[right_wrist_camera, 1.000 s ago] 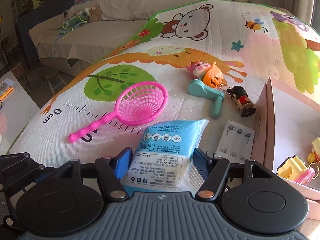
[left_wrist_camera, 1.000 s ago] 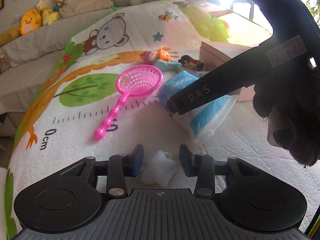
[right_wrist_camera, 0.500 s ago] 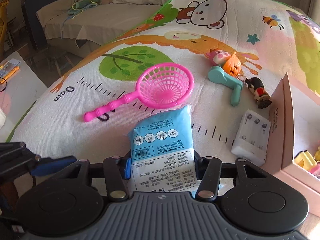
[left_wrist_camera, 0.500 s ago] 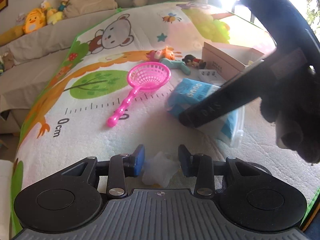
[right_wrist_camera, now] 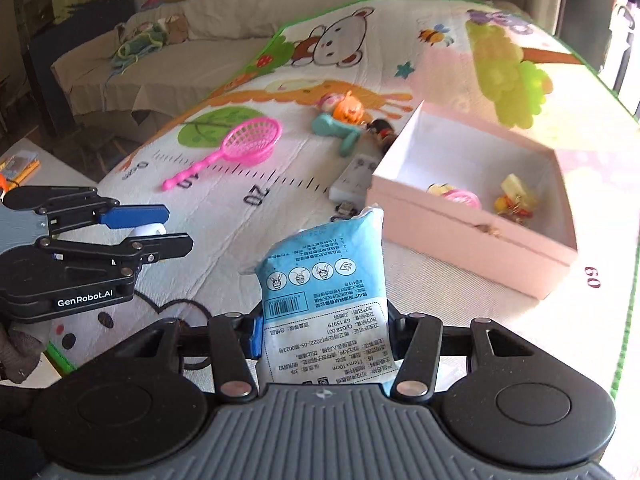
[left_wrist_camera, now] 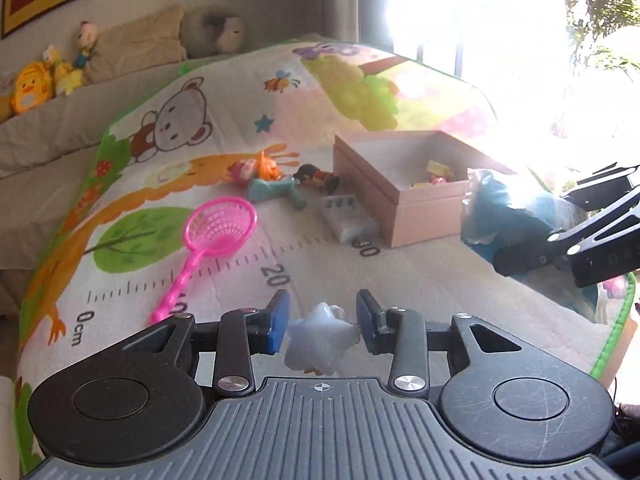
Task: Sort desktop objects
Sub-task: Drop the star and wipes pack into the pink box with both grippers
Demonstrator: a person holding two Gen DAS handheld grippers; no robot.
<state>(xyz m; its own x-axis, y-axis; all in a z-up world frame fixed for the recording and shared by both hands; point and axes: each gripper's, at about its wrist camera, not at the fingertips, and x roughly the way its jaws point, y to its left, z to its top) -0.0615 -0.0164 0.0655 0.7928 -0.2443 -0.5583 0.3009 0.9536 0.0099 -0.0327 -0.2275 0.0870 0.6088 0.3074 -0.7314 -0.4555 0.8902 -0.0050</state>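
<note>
On the left, my left tool [left_wrist_camera: 320, 322] has its jaws closed on a small pale star [left_wrist_camera: 320, 338], lifted above the play mat [left_wrist_camera: 248, 276]. Its blue pads touch the star on both sides. Farther left on the mat lies the pink net scoop [right_wrist_camera: 244, 146], flat, with its handle pointing toward me. Next come a teal toy [right_wrist_camera: 340, 130], an orange pumpkin toy [right_wrist_camera: 348, 110] and a little dark doll [right_wrist_camera: 382, 128], all close together. A white battery case [right_wrist_camera: 354, 176] lies just beside the pink box [right_wrist_camera: 472, 232]. The box is open, and a few small toys [right_wrist_camera: 516, 200] sit inside it. My right tool [right_wrist_camera: 324, 340] squeezes the blue tissue pack [right_wrist_camera: 324, 280]. Its jaws have just been closing on the pack. The pack stands up between them, near the front wall of the box, off the mat.
</note>
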